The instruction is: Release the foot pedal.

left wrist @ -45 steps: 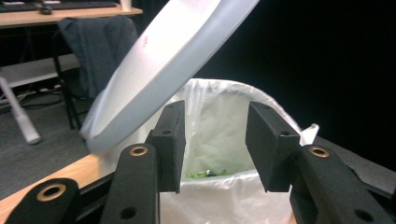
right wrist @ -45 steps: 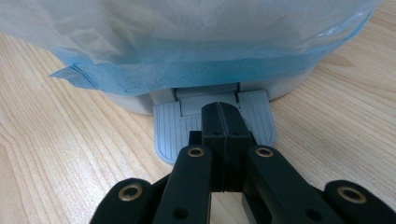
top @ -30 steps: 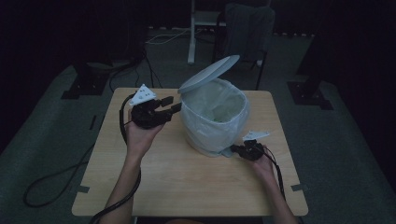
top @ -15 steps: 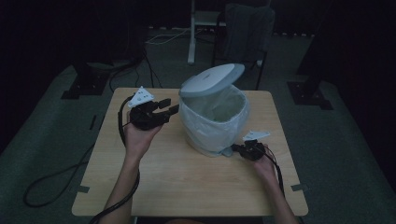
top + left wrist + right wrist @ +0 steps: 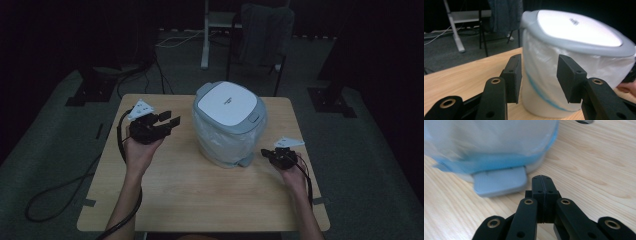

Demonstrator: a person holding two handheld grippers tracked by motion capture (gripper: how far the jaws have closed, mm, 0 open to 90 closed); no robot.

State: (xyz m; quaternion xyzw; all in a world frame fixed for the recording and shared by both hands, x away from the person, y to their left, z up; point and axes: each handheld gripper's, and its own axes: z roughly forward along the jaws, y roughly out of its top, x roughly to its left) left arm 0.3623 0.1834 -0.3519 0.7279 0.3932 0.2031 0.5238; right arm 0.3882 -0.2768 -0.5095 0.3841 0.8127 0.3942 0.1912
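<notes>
Pedal work on the bin looks finished: the lid (image 5: pixel 227 102) lies flat on the rim of the pedal bin (image 5: pixel 228 142), so the step in hand reads as drawing both claws away from a bin that is shut.

Left gripper (image 5: pixel 167 121) sits raised off the table (image 5: pixel 165 200), the hand under it palm-up and the forearm coming from the near edge. Its jaws stand partly spread with nothing between them; in the left gripper view the bin's bagged wall (image 5: pixel 541 75) shows through the gap, ahead of the fingertips and apart from them. The white liner with its blue band hangs down that wall.

Right gripper (image 5: pixel 265 153) is low, close over the tabletop, its jaws pressed together on nothing. In the right gripper view the grey foot pedal (image 5: pixel 500 181) lies just ahead and to the left of the closed tips (image 5: pixel 543 182), near but not touching, with the blue-edged liner above it.

If the lid is to open again, the closed right tips would need to come forward onto the pedal and press down, square on its flat face so they do not slide off; the left claw would stay clear of the lid's swing.
</notes>
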